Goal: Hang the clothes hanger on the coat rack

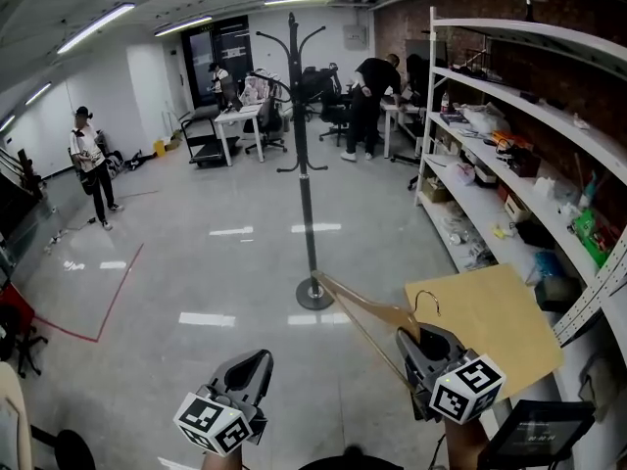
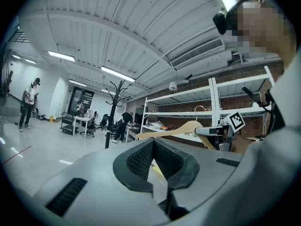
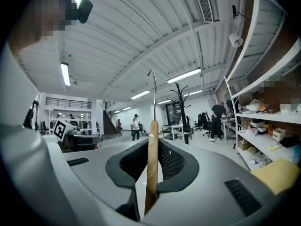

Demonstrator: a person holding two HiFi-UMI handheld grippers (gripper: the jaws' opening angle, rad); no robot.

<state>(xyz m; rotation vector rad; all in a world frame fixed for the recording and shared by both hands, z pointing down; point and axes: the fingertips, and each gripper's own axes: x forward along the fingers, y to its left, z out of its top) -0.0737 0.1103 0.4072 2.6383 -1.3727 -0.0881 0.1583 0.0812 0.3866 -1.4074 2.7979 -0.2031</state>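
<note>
Wooden hanger [image 1: 364, 313] clamped in right tool [image 1: 422, 347], left tool [image 1: 255, 362] closed and empty, coat rack [image 1: 305, 164] ahead

Left gripper [image 1: 257, 364]: grey moulded body, black ribbed jaws, white cube bearing black square markers. Right gripper [image 1: 431, 343]: identical build and markings.

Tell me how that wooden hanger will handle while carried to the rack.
Probably stiff: the wooden hanger looks straight in the right claw. Likely light, being slim. Clamped at one narrow spot by the hook, it could pivot.
</note>
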